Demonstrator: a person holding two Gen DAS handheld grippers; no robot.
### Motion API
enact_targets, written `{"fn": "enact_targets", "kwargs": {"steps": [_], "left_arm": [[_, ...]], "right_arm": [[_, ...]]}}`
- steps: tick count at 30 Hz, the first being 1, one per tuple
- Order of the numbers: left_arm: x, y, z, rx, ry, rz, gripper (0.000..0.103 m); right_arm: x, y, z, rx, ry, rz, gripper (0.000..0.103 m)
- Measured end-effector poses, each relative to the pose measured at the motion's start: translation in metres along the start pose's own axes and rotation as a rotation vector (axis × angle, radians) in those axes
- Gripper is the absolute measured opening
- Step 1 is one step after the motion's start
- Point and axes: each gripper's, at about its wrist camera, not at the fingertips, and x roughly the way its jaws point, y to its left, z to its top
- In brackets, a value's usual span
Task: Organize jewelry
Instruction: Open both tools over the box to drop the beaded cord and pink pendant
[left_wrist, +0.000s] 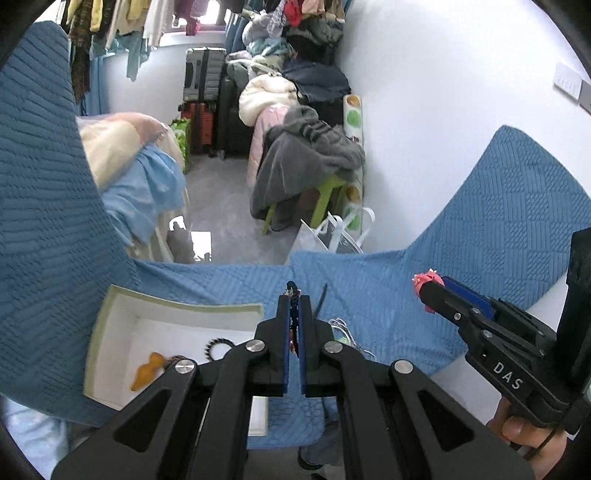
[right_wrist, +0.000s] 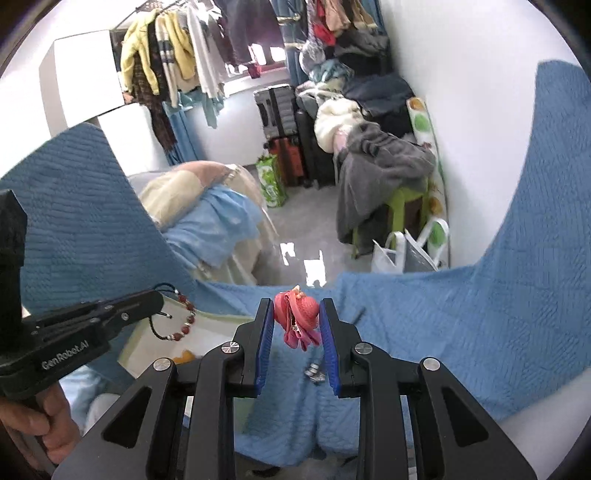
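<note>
Blue quilted cloth (left_wrist: 388, 288) covers the desk, and both grippers work above it. The left gripper (left_wrist: 294, 295) is clamped on a beaded bracelet (right_wrist: 183, 320), whose dark cord and red beads hang from its closed jaws over the white box (left_wrist: 110, 332). That box sits at the near left of the cloth, open on top, with an orange trinket (left_wrist: 147, 374) and a dark ring-shaped hair tie (left_wrist: 218, 347) lying inside it. The right gripper (right_wrist: 296, 306) holds a pink hat-shaped ornament (right_wrist: 299, 317) between its blue pads (right_wrist: 266, 339), jaws part-closed against it, the piece dangling above the cloth to the right of the box. Under it a small silver piece (right_wrist: 314, 371) lies on the cloth; thin chains (left_wrist: 343, 332) lie just right of the left gripper, partly hidden by its arm. A dark thin stick (left_wrist: 321, 299) rests on the cloth beyond them.

Past the far edge of the desk stand a bed with pale blue bedding (left_wrist: 147, 184), suitcases (left_wrist: 205, 77), a green stool (left_wrist: 328, 195) heaped with a grey blanket (left_wrist: 306, 158), and hanging clothes (right_wrist: 173, 55).
</note>
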Motion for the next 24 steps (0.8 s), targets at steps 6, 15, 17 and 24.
{"fn": "enact_targets", "kwargs": {"steps": [6, 15, 17, 24], "left_arm": [[-0.027, 0.024, 0.008, 0.001, -0.036, 0.024, 0.003], [-0.028, 0.073, -0.005, -0.039, -0.003, 0.026, 0.003], [-0.022, 0.082, -0.011, -0.043, 0.015, 0.028, 0.003], [0.01, 0.114, -0.037, -0.09, 0.098, 0.041, 0.003]], "right_arm": [[-0.005, 0.038, 0.014, -0.011, -0.03, 0.064, 0.023], [0.022, 0.087, 0.007, -0.038, 0.012, 0.093, 0.023], [0.035, 0.094, -0.003, -0.044, 0.047, 0.104, 0.023], [0.081, 0.111, -0.038, -0.056, 0.172, 0.106, 0.023]]}}
